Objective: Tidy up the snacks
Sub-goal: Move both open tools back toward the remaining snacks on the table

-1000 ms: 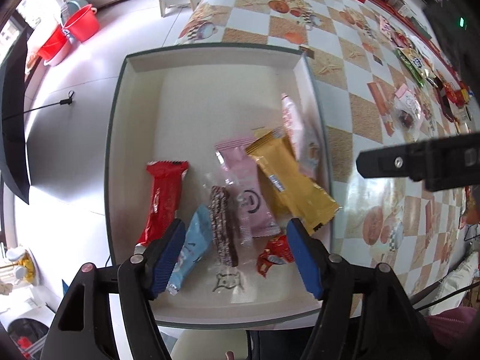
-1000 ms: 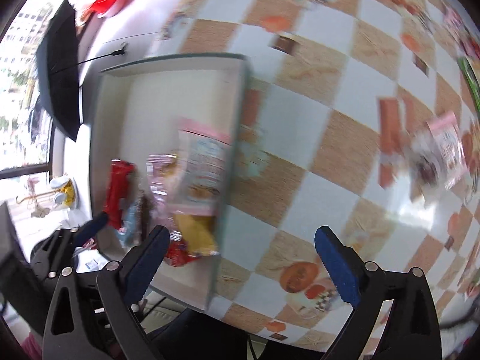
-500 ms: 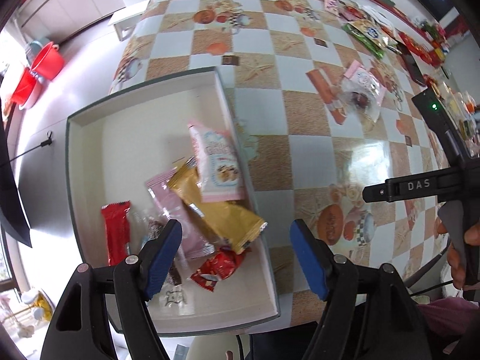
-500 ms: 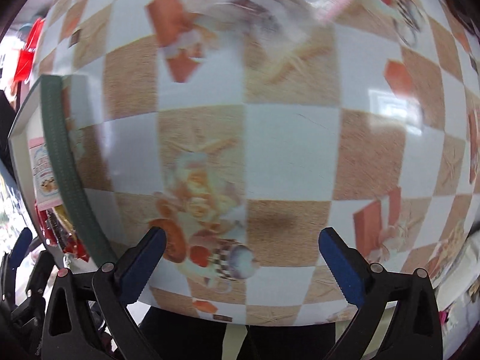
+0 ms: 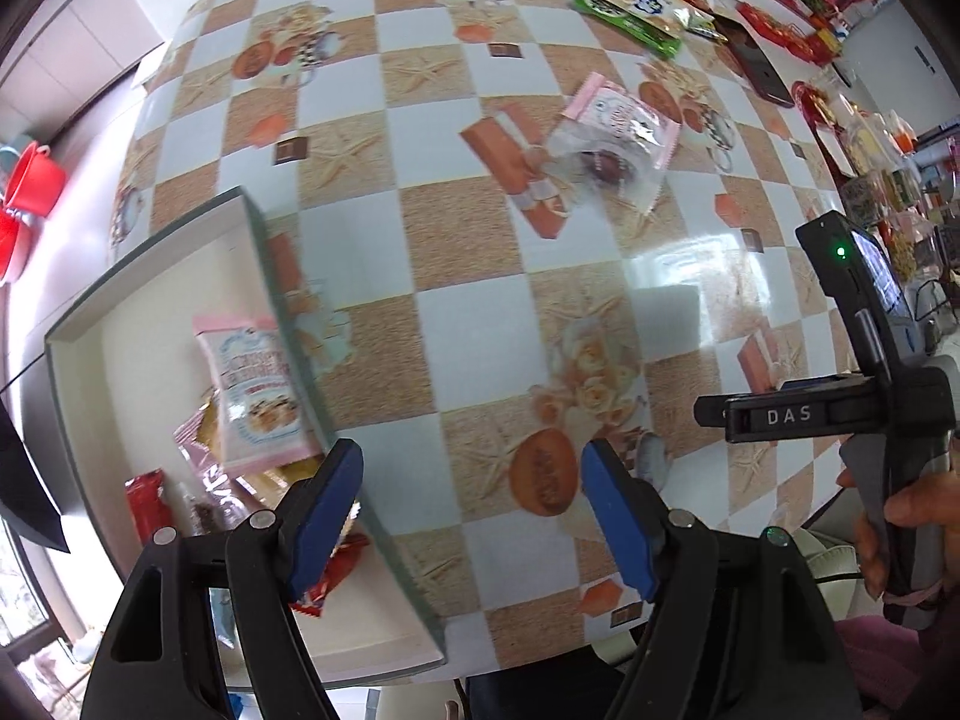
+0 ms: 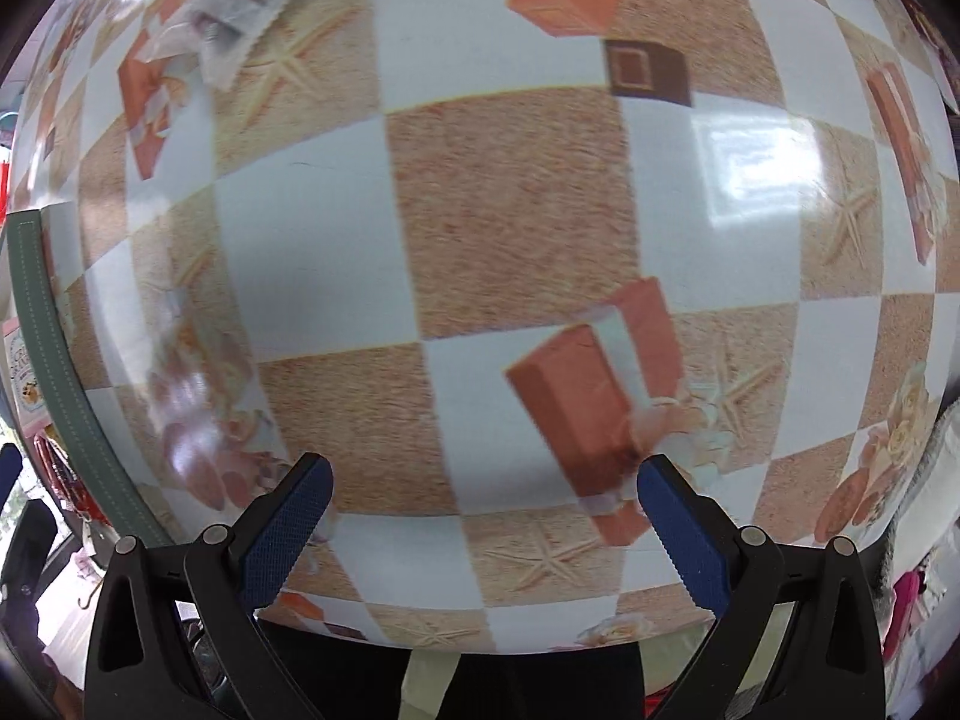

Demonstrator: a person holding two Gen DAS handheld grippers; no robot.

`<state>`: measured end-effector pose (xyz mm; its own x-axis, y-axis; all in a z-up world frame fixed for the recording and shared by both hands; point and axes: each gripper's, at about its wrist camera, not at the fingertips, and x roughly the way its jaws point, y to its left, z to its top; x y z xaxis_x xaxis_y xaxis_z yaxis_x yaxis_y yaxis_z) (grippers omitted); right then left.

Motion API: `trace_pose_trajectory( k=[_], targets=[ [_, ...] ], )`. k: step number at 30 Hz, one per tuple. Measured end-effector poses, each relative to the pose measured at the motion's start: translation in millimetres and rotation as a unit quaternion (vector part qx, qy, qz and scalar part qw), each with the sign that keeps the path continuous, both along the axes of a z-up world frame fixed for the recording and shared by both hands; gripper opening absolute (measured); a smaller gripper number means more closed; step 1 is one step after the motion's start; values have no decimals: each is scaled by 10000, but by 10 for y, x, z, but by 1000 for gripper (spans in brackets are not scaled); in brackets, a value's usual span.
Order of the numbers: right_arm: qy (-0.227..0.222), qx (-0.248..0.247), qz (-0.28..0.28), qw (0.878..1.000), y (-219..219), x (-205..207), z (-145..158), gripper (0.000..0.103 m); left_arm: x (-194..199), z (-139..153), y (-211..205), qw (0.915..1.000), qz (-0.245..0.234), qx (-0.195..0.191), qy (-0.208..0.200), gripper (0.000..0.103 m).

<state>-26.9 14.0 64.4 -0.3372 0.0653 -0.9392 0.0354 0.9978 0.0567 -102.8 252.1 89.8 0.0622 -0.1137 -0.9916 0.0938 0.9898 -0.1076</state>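
Having swung both views off the tray [image 5: 150,258] toward open table [image 5: 480,324] since a second ago; pink-and-white packet [image 5: 255,387] now lying inside among other snacks, so likely seeking the next item. Left gripper [image 5: 471,477]: jaws gaping wide, gripping nothing, hovering by the tray rim. Right gripper [image 6: 483,492]: jaws likewise apart, empty, above bare table. Pink-edged clear packet [image 5: 612,141] waiting farther out, well apart from both.

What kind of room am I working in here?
Probably a home dining area: a table under a checkered printed tablecloth, loose snack packets on it, red plastic buckets on the floor, and a tray.
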Motion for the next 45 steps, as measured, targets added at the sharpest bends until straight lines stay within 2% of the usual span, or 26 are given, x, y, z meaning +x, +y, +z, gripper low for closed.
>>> trace_pose_trajectory(
  k=[7,13,20,22,26,28,31,34,36,38,41,43,45],
  targets=[
    [-248,-61,97,9996,-313,199,91,102,191,-19,-198,10000,56,-56,38,79],
    [-723,11,212,9972,-391,753,310,102,232,-48,-247,9999,36,-31,96,79],
    [-1330,170,665,9887,-114,1512,535,102,265,-126,-154,9995,208,-44,224,79],
    [-1397,250,779,9868,-15,1676,553,102,277,-144,-117,9993,273,-45,247,79],
    [-1496,242,634,9864,86,1936,523,102,303,-186,-51,9987,374,-85,340,79],
    [-1474,151,859,9852,170,2041,445,102,324,-197,-40,9987,379,-77,345,79],
    [-1476,94,1186,9819,303,2106,312,102,333,-205,-21,9985,404,-60,361,79],
    [-1335,197,953,9863,280,2118,196,102,335,-219,15,9982,428,-66,411,79],
    [-1311,270,927,9867,436,2115,232,102,337,-248,15,9981,419,-41,454,79],
    [-1200,433,1176,9848,492,1984,238,102,343,-272,19,9979,424,-44,496,79],
    [-870,985,1331,9823,498,1746,277,102,338,-290,24,9977,448,-46,501,79],
    [-1071,740,1396,9816,401,1726,363,102,333,-304,33,9977,448,-28,508,79],
    [-1254,468,1156,9842,197,1838,430,102,326,-327,33,9975,477,-16,526,79]
  ],
)
